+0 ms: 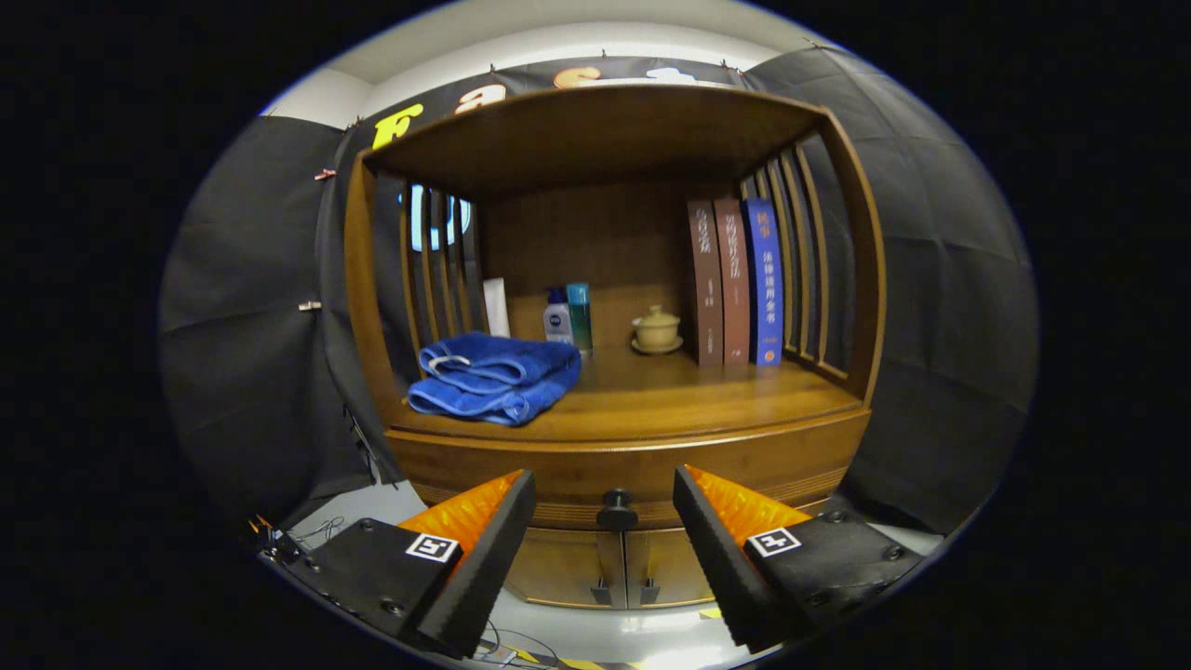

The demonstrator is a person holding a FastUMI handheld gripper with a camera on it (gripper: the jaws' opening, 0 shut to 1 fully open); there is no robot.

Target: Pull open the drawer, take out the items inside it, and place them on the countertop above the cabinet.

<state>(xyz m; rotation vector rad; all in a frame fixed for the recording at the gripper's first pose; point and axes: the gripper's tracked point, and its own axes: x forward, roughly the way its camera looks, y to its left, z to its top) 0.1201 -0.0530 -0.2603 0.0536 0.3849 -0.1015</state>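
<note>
Gripper (605,521) fingers spread apart, empty, flanking the drawer knob (616,511); folded blue towel (495,377) lies above on the countertop (670,400).

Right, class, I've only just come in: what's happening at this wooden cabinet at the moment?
A person's handheld gripper faces the wooden cabinet, fingers open and holding nothing. The dark drawer knob sits between the fingers, a little beyond them, and the drawer looks shut, so nothing has come out. On the countertop lie a folded blue towel, two bottles, a small lidded cup on a saucer and three upright books.
</note>
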